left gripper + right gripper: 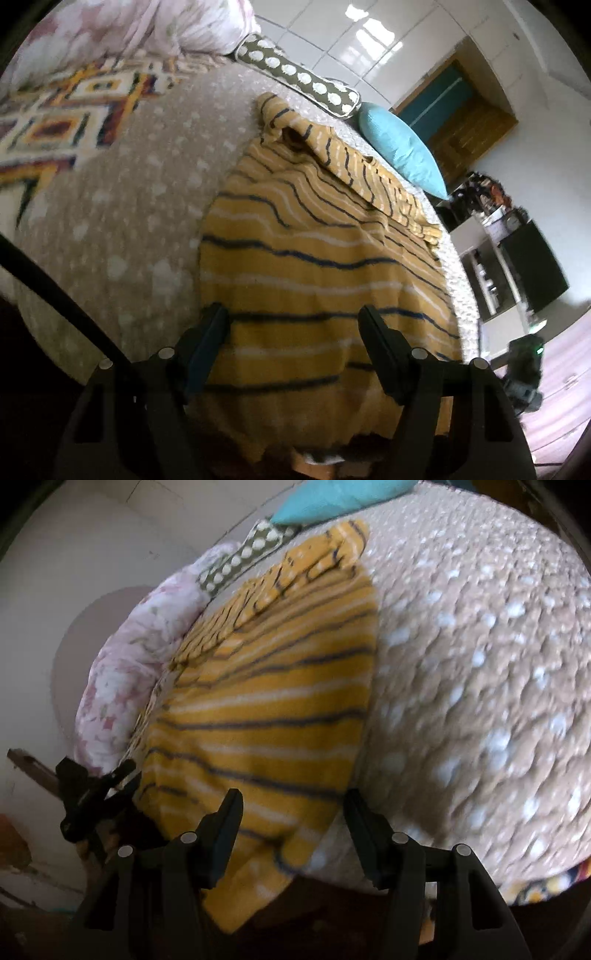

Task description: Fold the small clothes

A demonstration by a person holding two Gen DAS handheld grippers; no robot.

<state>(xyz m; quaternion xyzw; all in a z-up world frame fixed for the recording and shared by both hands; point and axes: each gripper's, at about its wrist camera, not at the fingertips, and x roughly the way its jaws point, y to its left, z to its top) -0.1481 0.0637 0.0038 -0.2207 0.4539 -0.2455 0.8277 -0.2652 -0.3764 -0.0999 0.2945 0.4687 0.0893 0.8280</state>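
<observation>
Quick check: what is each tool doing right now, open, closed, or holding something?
Left tool: open, nothing gripped, over the near hem of the yellow striped garment.
Right tool: open, nothing gripped, over the garment's near corner.

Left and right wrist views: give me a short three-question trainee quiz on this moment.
1. True or false: the yellow striped garment lies spread on the dotted bedspread.
2. What colour is the plain cushion beyond the garment? A red, B turquoise, C black.
3. Does the left gripper or the right gripper pinch cloth?

Key: 1 true. 2 B. 3 Neither; both stand open over the garment's near edge.
</observation>
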